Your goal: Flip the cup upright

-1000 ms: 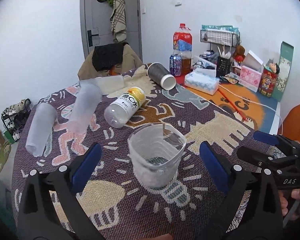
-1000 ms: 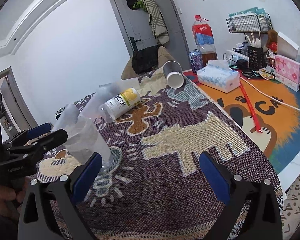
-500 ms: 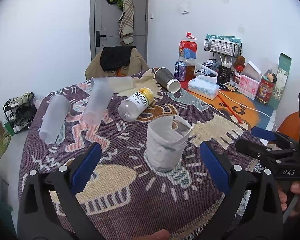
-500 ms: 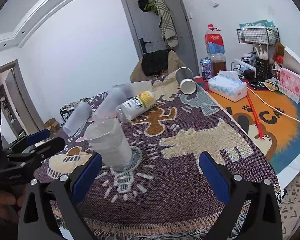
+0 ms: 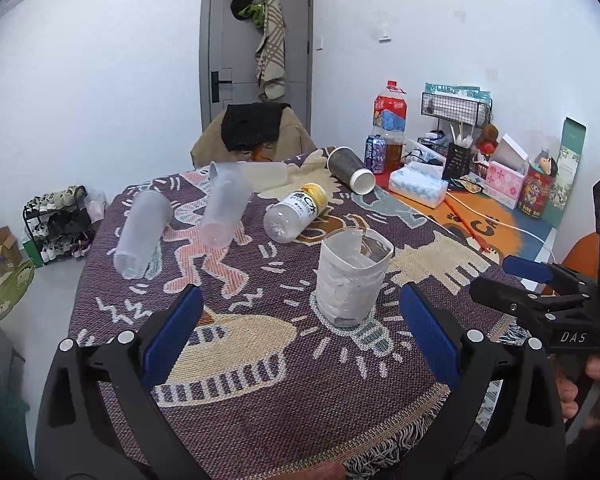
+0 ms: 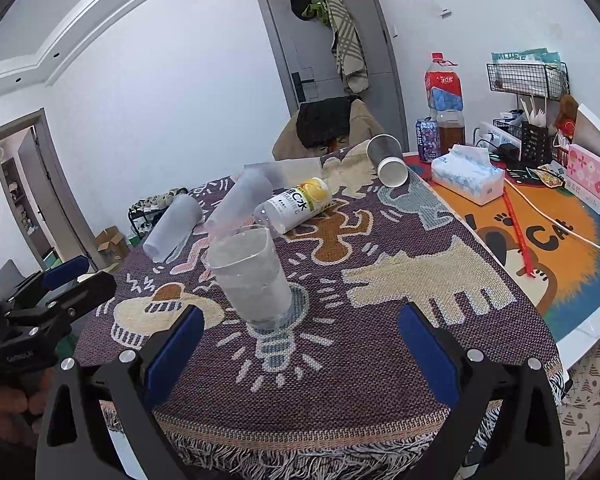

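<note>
A frosted clear plastic cup [image 5: 350, 276] stands upright, mouth up, on the patterned tablecloth; it also shows in the right wrist view [image 6: 252, 278]. My left gripper [image 5: 300, 340] is open and empty, a little short of the cup. My right gripper [image 6: 300, 344] is open and empty, also short of the cup. Each gripper shows in the other's view: the right one [image 5: 540, 284] at the right edge, the left one [image 6: 56, 284] at the left edge.
Two frosted cups [image 5: 142, 234] [image 5: 224, 210] lie on their sides at the back left. A yellow-capped bottle [image 5: 296, 212] and a dark paper cup [image 5: 350, 170] also lie there. A tissue box [image 5: 418, 188], drink bottles and boxes stand at the back right. The tablecloth's fringed edge [image 6: 300, 440] is close.
Both grippers have pulled back and up from the cup, which now looks smaller and farther away. The cup stands upright and has not moved.
</note>
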`<state>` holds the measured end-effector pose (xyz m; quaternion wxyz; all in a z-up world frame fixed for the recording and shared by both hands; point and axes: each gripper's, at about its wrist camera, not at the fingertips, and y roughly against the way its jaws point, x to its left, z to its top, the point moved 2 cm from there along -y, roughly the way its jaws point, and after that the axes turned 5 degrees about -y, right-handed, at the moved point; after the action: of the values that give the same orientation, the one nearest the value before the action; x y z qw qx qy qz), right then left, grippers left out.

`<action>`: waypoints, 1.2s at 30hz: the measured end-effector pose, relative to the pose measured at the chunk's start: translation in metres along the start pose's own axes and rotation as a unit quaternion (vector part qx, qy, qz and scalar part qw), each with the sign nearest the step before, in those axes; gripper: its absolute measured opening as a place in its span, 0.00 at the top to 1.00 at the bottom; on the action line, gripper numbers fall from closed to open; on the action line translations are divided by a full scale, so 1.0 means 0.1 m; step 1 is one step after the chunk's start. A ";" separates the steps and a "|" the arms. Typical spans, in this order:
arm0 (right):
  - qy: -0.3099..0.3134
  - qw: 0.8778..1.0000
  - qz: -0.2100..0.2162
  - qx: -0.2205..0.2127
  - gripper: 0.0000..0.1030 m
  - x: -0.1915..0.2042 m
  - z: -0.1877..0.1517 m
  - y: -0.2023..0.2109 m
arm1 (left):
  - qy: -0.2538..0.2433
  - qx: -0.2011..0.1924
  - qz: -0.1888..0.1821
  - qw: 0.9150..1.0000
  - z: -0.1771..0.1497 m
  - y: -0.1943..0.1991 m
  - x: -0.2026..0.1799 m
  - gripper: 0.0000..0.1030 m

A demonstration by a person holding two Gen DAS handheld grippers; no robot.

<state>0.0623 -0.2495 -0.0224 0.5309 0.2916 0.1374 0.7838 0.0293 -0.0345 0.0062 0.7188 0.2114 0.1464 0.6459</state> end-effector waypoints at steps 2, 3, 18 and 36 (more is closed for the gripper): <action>0.003 1.000 0.002 0.001 0.07 0.03 -0.01 0.02 | 0.002 -0.004 0.004 1.000 0.00 0.06 0.02 0.05; 0.005 1.000 0.003 0.003 0.07 0.05 -0.01 0.03 | 0.004 -0.005 0.006 1.000 0.00 0.08 0.03 0.05; 0.018 1.000 0.008 0.003 0.07 0.15 -0.03 0.11 | 0.018 -0.012 0.011 1.000 -0.02 0.19 0.07 0.05; 0.010 1.000 0.011 -0.004 0.07 0.11 -0.04 0.09 | 0.018 -0.014 0.014 1.000 -0.07 0.15 0.05 0.05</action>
<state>0.0502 -0.2428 -0.0171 0.5220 0.2830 0.1365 0.7930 0.0133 -0.0279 0.0082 0.7098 0.1921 0.1470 0.6616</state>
